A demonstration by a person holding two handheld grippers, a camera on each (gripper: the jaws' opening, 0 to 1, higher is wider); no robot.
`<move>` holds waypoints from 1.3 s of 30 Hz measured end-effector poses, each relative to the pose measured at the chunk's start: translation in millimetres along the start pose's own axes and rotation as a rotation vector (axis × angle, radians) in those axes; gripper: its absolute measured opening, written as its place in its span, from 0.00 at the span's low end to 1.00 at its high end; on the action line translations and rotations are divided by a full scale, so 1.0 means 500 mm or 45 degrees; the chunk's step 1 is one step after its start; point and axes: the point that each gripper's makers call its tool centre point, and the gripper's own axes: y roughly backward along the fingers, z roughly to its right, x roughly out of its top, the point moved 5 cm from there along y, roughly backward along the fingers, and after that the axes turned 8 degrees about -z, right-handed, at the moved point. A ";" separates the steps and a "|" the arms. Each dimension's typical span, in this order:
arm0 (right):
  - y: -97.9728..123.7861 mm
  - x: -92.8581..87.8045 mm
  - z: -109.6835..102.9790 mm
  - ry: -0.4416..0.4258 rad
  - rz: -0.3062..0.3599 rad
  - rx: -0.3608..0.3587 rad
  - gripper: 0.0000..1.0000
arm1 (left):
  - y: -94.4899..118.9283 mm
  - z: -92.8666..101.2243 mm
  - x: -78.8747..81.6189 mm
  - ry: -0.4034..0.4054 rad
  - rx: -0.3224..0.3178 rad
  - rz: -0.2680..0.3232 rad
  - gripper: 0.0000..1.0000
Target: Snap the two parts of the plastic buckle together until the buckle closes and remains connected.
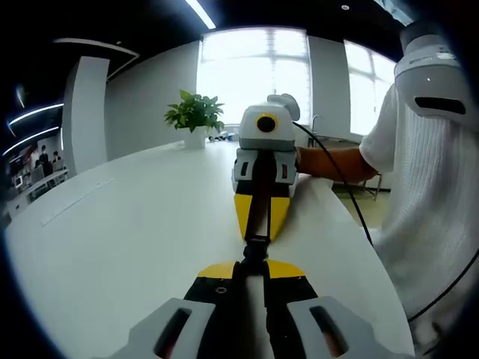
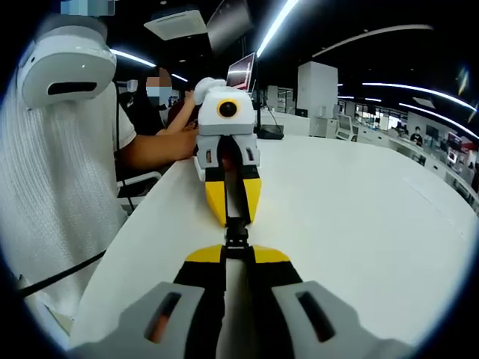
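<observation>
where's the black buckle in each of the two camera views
Left gripper view: the buckle sits low at centre, between the left gripper and the facing right gripper.
Right gripper view: the buckle sits just below centre, between the two grippers' yellow tips.
Shared landmark: the white table.

Black buckle (image 1: 254,249); yellow-tipped jaws; white table (image 1: 135,239); green plant (image 1: 194,114)

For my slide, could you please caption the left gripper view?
Two grippers, left and right, meet tip to tip, pinching a black buckle above the white table.
</observation>
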 end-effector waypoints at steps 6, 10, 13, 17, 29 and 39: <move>-0.003 0.002 0.003 0.005 -0.003 0.011 0.11 | 0.000 0.000 0.000 0.004 0.005 -0.003 0.10; -0.005 0.003 0.004 0.009 -0.002 0.009 0.11 | 0.001 0.000 -0.001 0.005 0.008 -0.001 0.10; -0.006 0.004 0.006 0.009 0.000 0.015 0.11 | 0.001 0.000 -0.001 0.004 0.006 -0.001 0.10; -0.008 0.005 0.009 0.004 -0.001 0.029 0.10 | 0.002 -0.001 -0.001 0.007 0.005 -0.001 0.10; -0.008 0.005 0.011 0.014 0.001 0.042 0.10 | 0.001 -0.002 0.000 0.002 -0.006 -0.004 0.09; -0.009 0.006 0.010 0.018 0.001 0.049 0.10 | 0.001 -0.002 0.001 -0.003 -0.021 -0.009 0.09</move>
